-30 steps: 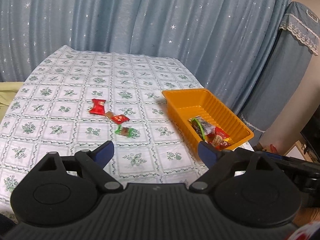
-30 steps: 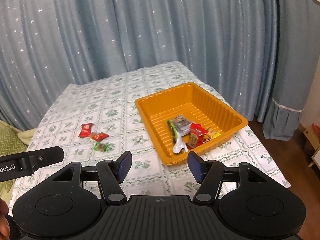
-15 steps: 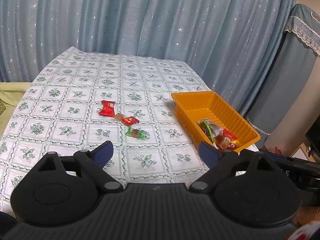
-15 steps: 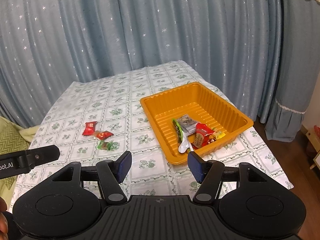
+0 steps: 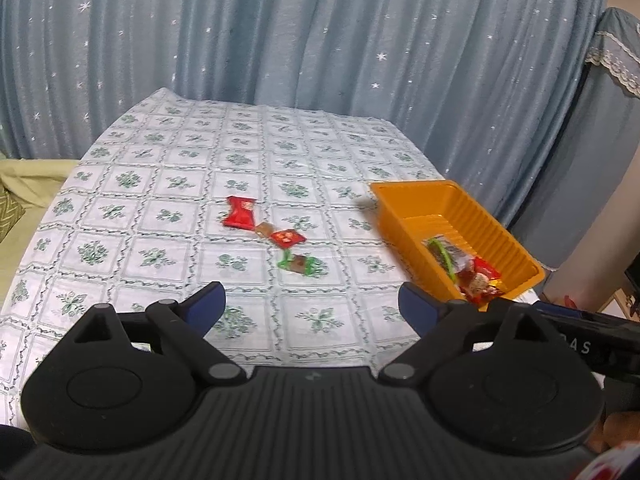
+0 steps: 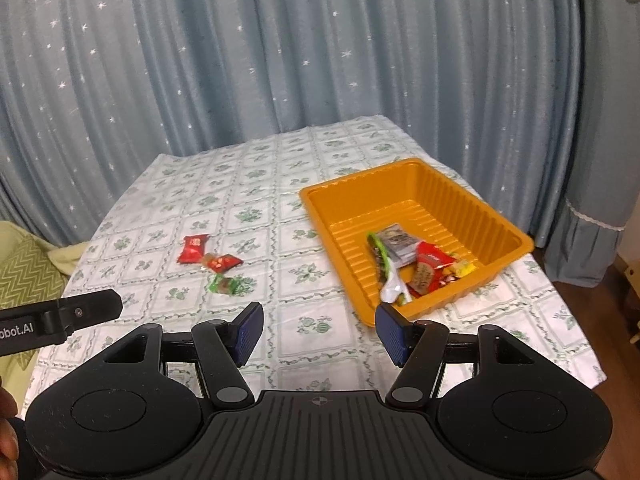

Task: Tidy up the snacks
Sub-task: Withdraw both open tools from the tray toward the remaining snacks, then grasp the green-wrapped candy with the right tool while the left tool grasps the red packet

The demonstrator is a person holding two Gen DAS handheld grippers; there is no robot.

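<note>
While both tools hang above the near edge of the worktop (image 5: 168, 184), the left gripper (image 5: 312, 304) has its blue fingers (image 5: 208, 306) spread wide with nothing between them. The right gripper (image 6: 319, 332) is also open, a little less wide, and its fingers (image 6: 249, 330) hold nothing.

Beyond the left gripper, on the white cloth with green flower squares, three small snacks lie loose in a short diagonal row. Nearest is a candy with green wrapper ends (image 5: 301, 264). Just behind it lies a small red packet (image 5: 286, 237), with a brown piece touching its left end. The larger red packet (image 5: 240, 212) is the farthest of the three, close beside that brown piece.

To the right of them, well apart, the orange tray (image 6: 320, 216) stands near the right edge of the worktop. Several snacks are piled in its near corner: a green and white wrapper (image 6: 386, 268), a grey packet (image 6: 396, 240), a red packet (image 6: 430, 258) and something yellow (image 6: 462, 268). The far part of the tray floor is bare.

Behind the worktop hangs a blue curtain (image 5: 320, 40) with small white stars.
</note>
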